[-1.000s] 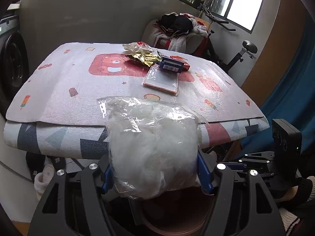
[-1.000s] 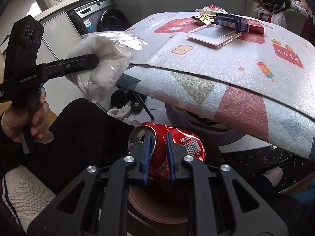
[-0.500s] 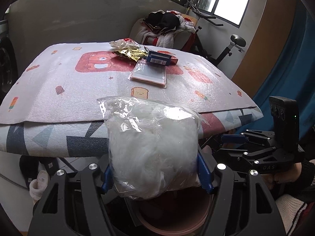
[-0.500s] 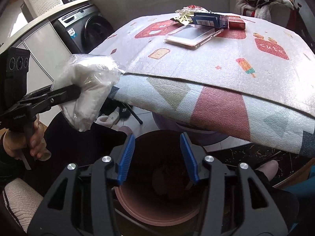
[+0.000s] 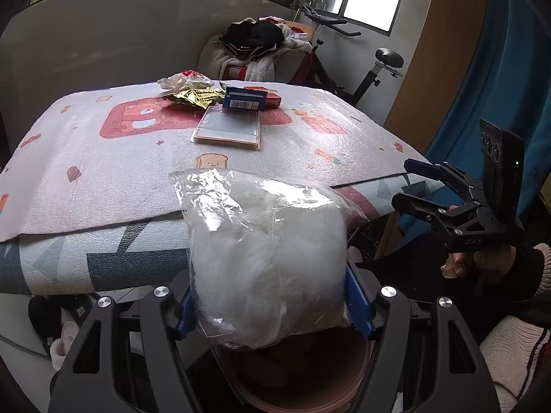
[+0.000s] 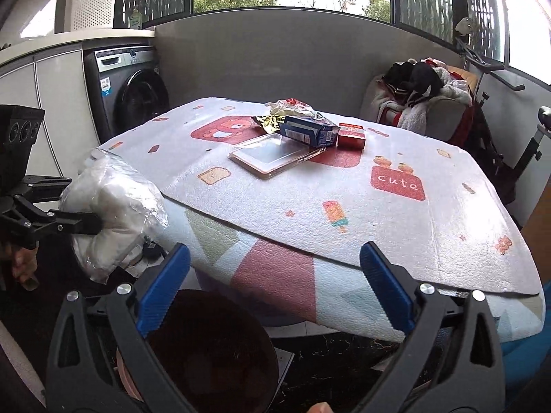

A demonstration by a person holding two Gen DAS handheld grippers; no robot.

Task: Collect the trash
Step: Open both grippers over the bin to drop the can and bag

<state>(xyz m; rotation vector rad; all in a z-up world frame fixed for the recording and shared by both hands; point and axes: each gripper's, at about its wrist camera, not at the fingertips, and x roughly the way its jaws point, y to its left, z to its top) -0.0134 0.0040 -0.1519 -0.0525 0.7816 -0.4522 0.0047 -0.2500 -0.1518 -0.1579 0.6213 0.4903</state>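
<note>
My left gripper [image 5: 273, 304] is shut on a clear plastic bag of white stuffing [image 5: 272, 254] and holds it just above a brown bin [image 5: 296, 382] on the floor. The bag also shows at the left of the right wrist view [image 6: 110, 213]. My right gripper [image 6: 273, 285] is open and empty, raised above the bin [image 6: 210, 354] and facing the table; it shows at the right of the left wrist view [image 5: 413, 186]. On the table lie a crumpled gold wrapper [image 5: 194, 96], a white wrapper [image 5: 182, 81], a blue carton [image 6: 308, 130], a red box [image 6: 351, 135] and a clear flat case [image 6: 275, 153].
The table [image 6: 396, 213] has a white cartoon-print cover that hangs over its front edge. A washing machine [image 6: 132, 93] stands at the back left. A chair piled with clothes [image 6: 416, 103] and an exercise bike [image 5: 372, 72] stand behind the table. Shoes [image 5: 65, 337] lie under the table.
My right gripper let a red can drop into the bin, opened wide, and rose to face the table. My left gripper kept holding the bag over the bin.
</note>
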